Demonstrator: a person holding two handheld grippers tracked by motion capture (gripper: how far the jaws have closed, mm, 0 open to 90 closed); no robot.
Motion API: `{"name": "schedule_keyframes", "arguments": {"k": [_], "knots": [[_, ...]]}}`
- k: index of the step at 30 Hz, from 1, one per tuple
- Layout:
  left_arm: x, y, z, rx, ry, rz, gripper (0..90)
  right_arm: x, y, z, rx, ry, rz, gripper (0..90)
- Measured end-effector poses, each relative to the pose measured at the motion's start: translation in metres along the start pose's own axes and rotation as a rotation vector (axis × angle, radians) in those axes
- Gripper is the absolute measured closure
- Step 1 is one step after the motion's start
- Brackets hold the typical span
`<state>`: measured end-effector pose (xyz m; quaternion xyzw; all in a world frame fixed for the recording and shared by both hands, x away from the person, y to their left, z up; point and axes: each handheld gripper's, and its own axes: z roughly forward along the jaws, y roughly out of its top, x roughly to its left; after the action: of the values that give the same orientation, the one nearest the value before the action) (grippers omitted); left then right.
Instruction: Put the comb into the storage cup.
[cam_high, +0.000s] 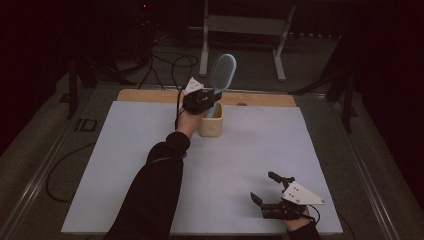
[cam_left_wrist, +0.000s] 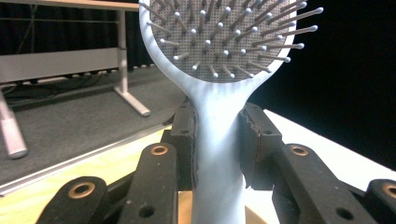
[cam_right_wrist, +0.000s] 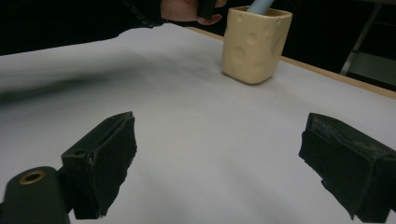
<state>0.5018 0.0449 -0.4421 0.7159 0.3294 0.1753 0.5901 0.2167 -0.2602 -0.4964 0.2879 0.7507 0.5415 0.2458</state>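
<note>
Cup (cam_high: 210, 125) at far middle of counter (cam_high: 125, 165); hairbrush (cam_high: 222, 72) handle-down in it. Right gripper (cam_high: 265, 187) at near right corner, well apart.

The left gripper (cam_left_wrist: 218, 140) clamps its 2 black jaws on the pale blue hairbrush (cam_left_wrist: 219, 88) handle; the bristled head stands at 12 o'clock, a metal table leg (cam_left_wrist: 128, 70) at 10 o'clock

hairbrush (cam_left_wrist: 219, 140): pale blue, grey dotted pad with white-tipped bristles, between black fingers (cam_left_wrist: 184, 140) | cup (cam_right_wrist: 254, 44): cream, dimpled, beyond black fingers (cam_right_wrist: 105, 158) | counter (cam_high: 150, 150): white sheet, tan wood edge
</note>
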Motion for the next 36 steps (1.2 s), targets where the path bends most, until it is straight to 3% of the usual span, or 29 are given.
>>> {"name": "schedule_keyframes", "arguments": {"k": [13, 14, 18, 19, 20, 22, 25, 36], "knots": [[-0.001, -0.010, -0.002, 0.039, -0.003, 0.018, 67.9, 0.000, 0.000, 0.001, 0.006, 0.003, -0.003, 10.1], [-0.001, -0.010, -0.002, 0.039, 0.003, 0.021, 63.7, 0.000, 0.000, 0.001, 0.006, 0.003, -0.004, 10.1], [0.001, -0.007, -0.006, 0.061, -0.019, -0.048, 25.9, 0.000, 0.000, 0.001, 0.005, 0.004, -0.006, 10.1], [0.002, -0.006, -0.007, 0.073, -0.055, -0.040, 17.3, 0.001, 0.000, 0.001, 0.006, 0.003, -0.005, 10.1], [0.002, -0.006, -0.007, 0.086, -0.060, -0.031, 7.7, 0.001, 0.000, 0.001, 0.007, 0.003, -0.004, 10.1], [0.002, -0.006, -0.007, 0.125, -0.053, -0.012, 0.2, 0.001, 0.000, 0.001, 0.007, 0.003, -0.008, 10.1], [0.002, -0.006, -0.010, 0.115, -0.054, -0.009, 0.0, 0.001, 0.000, 0.001, 0.007, 0.003, -0.005, 10.1], [0.002, -0.005, -0.018, 0.171, -0.096, 0.002, 0.0, 0.001, 0.000, 0.001, 0.008, 0.000, -0.006, 10.1]]}}
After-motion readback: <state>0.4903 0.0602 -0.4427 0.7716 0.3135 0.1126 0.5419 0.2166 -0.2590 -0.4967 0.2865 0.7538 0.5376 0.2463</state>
